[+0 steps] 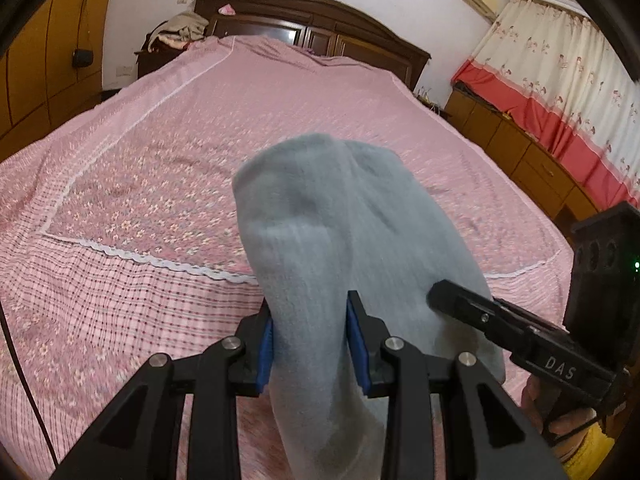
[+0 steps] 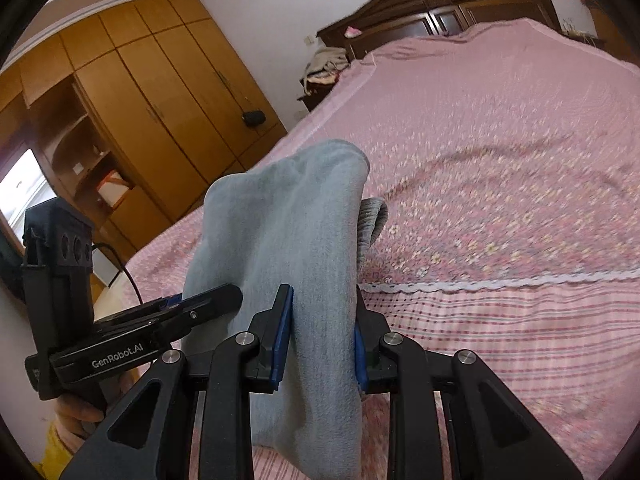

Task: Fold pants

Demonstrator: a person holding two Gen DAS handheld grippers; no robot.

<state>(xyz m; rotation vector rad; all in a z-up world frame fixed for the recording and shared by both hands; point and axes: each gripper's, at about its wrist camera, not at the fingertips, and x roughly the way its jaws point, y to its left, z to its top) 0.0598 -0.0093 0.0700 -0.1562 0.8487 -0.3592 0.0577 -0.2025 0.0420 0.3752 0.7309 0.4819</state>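
The light grey-blue fleece pants point(image 1: 332, 224) hang bunched above the pink bed. My left gripper point(image 1: 310, 316) is shut on a thick fold of them, with cloth draped over and below its blue pads. My right gripper point(image 2: 322, 316) is shut on another fold of the same pants point(image 2: 288, 216). The two grippers are close side by side: the right one shows in the left wrist view point(image 1: 436, 292), touching the cloth, and the left one shows in the right wrist view point(image 2: 236, 292). A ribbed waistband edge point(image 2: 374, 216) peeks out behind the fold.
A pink floral bedspread point(image 1: 160, 152) with a white lace border covers the bed, which also shows in the right wrist view point(image 2: 500, 160). A dark wooden headboard point(image 1: 320, 20) is at the far end. A wooden wardrobe point(image 2: 132, 92) stands left, low cabinets and curtains point(image 1: 560, 92) right.
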